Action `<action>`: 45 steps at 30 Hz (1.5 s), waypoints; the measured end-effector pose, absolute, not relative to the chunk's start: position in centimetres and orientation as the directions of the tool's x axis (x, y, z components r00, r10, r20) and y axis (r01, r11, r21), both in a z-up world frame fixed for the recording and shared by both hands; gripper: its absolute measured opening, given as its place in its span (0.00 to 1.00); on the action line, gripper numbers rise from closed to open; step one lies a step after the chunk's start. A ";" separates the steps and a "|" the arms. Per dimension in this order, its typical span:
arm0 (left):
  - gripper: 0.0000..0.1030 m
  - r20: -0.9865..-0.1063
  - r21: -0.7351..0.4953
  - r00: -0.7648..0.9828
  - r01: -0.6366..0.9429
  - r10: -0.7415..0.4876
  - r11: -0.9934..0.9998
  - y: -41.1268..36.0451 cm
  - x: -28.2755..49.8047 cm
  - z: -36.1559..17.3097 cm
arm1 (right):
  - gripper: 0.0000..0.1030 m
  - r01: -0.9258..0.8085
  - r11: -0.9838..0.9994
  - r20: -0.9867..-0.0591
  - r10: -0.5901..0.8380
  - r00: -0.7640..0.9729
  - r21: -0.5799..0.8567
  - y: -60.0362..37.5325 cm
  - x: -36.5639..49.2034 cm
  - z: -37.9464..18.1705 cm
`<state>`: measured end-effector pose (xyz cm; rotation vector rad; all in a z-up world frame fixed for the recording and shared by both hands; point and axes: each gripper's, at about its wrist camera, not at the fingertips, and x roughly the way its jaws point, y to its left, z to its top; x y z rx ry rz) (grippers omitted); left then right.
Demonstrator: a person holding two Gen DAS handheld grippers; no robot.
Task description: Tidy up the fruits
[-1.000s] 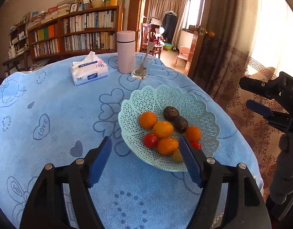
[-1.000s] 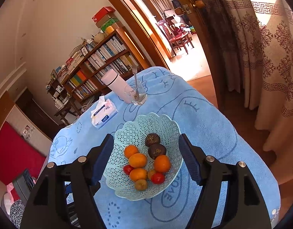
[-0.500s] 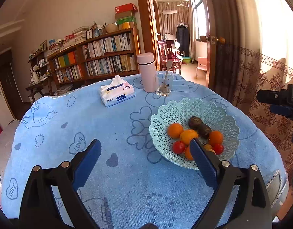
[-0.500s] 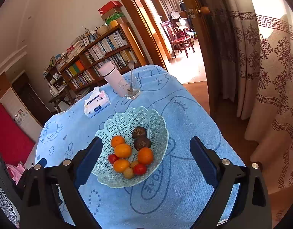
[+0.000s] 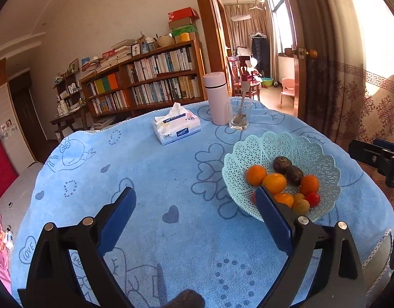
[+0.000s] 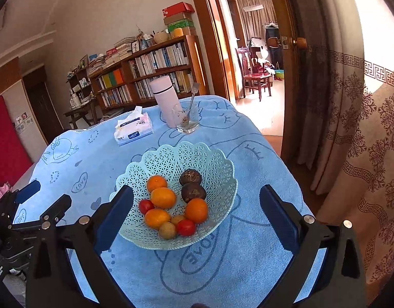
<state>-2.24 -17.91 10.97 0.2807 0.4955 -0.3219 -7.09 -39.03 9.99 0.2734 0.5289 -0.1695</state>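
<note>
A pale green lattice basket [image 5: 294,148] [image 6: 181,157] stands on the blue cloth at the table's right side. It holds several oranges [image 6: 163,197], two dark brown fruits [image 6: 193,192], red tomatoes [image 6: 185,227] and small tan fruits [image 6: 167,230]. My left gripper [image 5: 194,200] is open and empty above the cloth, left of the basket. My right gripper [image 6: 197,197] is open and empty, raised over the basket's near side. The right gripper also shows at the right edge of the left wrist view [image 5: 376,156].
A tissue pack [image 5: 177,127], a pink flask [image 5: 215,101] and a glass with a spoon [image 5: 239,115] stand at the table's far side. A curtain [image 6: 363,128] and a doorway lie right of the table. Bookshelves [image 5: 145,82] line the back wall.
Both grippers have pulled back and risen away from the basket, so more of the table shows. Both jaws have opened wider. The fruits have not moved.
</note>
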 end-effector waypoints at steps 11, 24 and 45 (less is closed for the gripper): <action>0.90 -0.493 0.225 0.844 0.357 -0.210 0.907 -18.3 -2.8 10.5 | 0.97 0.234 0.955 -0.517 -0.109 0.849 0.181 -38.5 -6.9 9.9; 0.90 -0.510 0.245 0.836 0.366 -0.201 0.898 -18.9 -2.8 9.8 | 0.97 0.180 0.975 -0.573 -0.072 0.816 0.133 -37.6 -5.9 9.0; 0.90 -0.516 0.272 0.834 0.375 -0.195 0.886 -19.3 -3.0 9.0 | 0.97 0.142 0.990 -0.617 -0.105 0.780 0.012 -35.4 -4.8 7.5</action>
